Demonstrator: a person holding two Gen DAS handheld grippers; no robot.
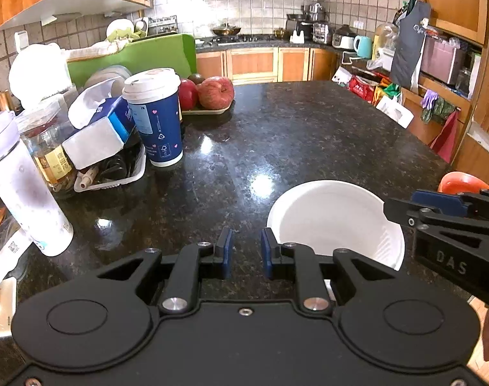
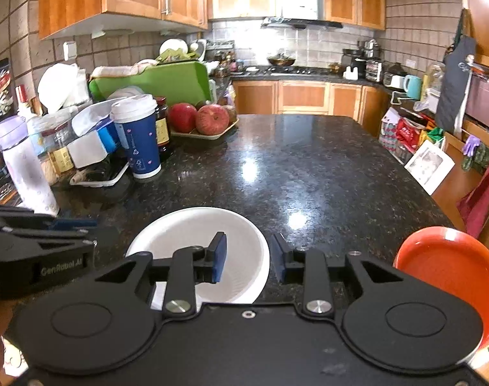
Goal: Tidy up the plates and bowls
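Note:
A white bowl (image 1: 334,218) stands on the dark granite counter (image 1: 292,135); it also shows in the right wrist view (image 2: 193,228). My left gripper (image 1: 247,252) is open and empty, just left of the bowl's rim. My right gripper (image 2: 249,262) is open, with the bowl's right rim between its fingers; the left pad (image 2: 219,262) is inside the bowl. An orange bowl (image 2: 450,267) sits at the counter's right front edge, to the right of my right gripper; its rim shows in the left wrist view (image 1: 459,181).
Along the left side stand a blue paper cup (image 1: 156,115), a white bottle (image 1: 22,186), a jar, a tissue pack and a white tray (image 1: 128,177). A plate of apples (image 1: 209,95) sits behind them. The counter's right edge (image 2: 414,177) drops off to shelves.

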